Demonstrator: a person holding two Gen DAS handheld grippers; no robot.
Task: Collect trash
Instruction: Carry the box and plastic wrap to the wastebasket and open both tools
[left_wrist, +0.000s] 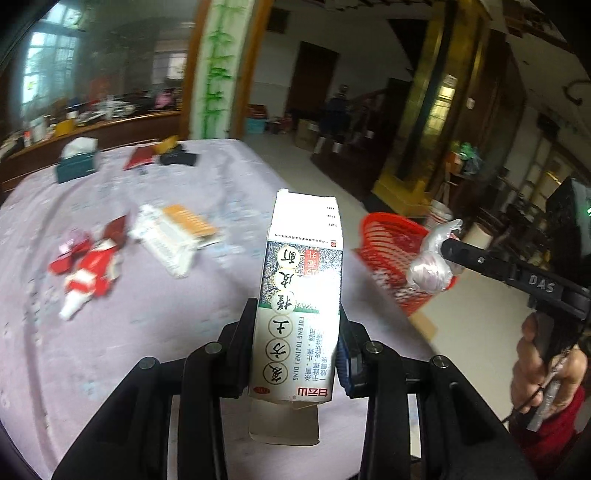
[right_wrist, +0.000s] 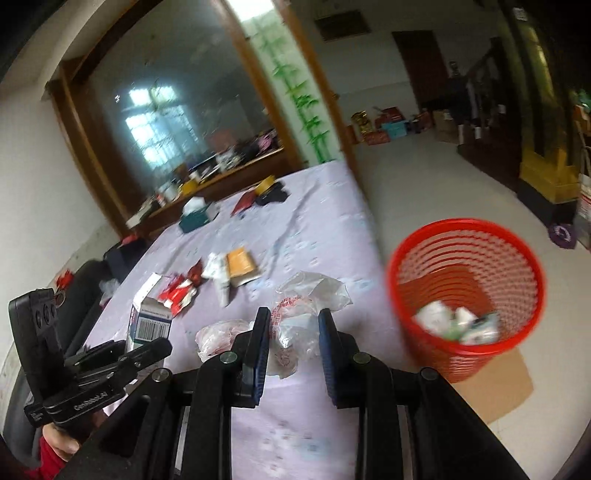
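We see the lilac-clothed table (left_wrist: 110, 332), then the red basket (right_wrist: 467, 295) on the floor beside it. Our left gripper (left_wrist: 297, 321) clamps a medicine carton (left_wrist: 301, 280); our right gripper (right_wrist: 293, 325) pinches crumpled clear plastic (right_wrist: 295, 332).

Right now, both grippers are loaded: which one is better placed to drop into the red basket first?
Probably the right. Its gripper, shut on the plastic bag, has the basket close by on its own side, mouth in plain view. The left gripper, holding the box, is over the table, farther off.
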